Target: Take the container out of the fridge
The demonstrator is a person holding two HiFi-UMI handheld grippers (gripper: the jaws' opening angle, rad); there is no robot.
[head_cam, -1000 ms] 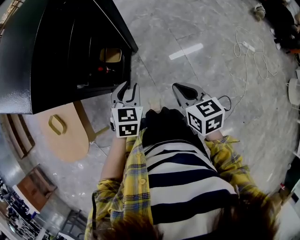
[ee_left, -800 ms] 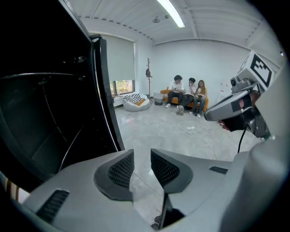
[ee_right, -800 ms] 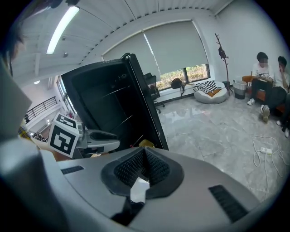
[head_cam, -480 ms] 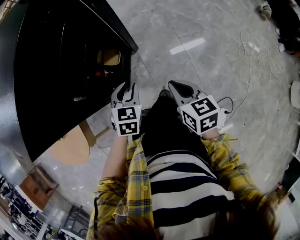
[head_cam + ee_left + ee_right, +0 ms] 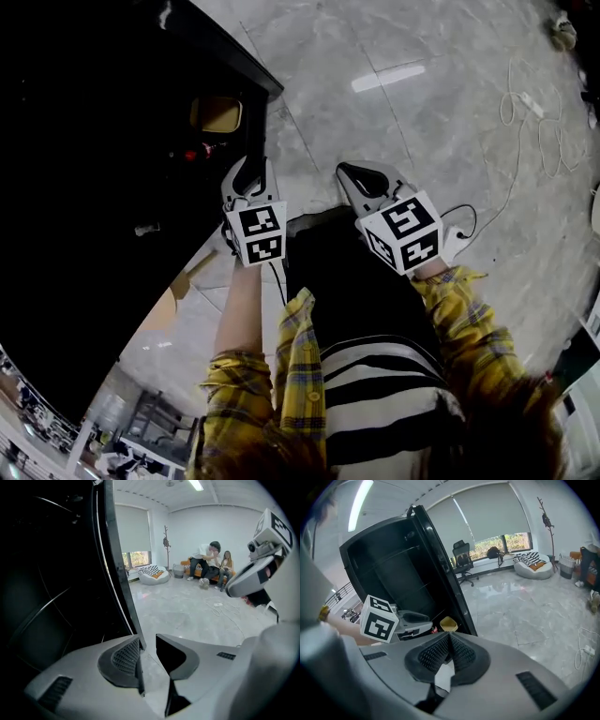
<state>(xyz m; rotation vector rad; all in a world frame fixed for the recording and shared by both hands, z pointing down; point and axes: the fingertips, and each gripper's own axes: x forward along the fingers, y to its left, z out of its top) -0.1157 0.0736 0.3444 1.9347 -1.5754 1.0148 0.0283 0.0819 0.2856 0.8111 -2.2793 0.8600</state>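
Two grippers are held out in front of the person, both empty, above a grey marbled floor (image 5: 394, 122). Farthest left in the head view stands the black fridge (image 5: 103, 187), its dark inside open to view. The container (image 5: 216, 113), a small yellowish tub, sits low inside it near the front edge, with a small red thing (image 5: 192, 153) just beside it (too small to tell what it is). The right gripper view shows the same tub (image 5: 448, 623) at the foot of the fridge's upright black edge.

Next comes the left gripper (image 5: 248, 176), pointing towards the fridge opening, near the container but apart from it. In its own view the jaws stand a little apart, with only bare floor showing in the narrow gap, and the fridge's edge (image 5: 117, 573) rises just to their left.

Further right, the right gripper (image 5: 349, 174) points over open floor, well apart from the fridge. Its ribbed pads (image 5: 461, 654) meet at the tips, and nothing is caught between them.

At the far right, a white cable (image 5: 525, 122) lies looped on the floor.
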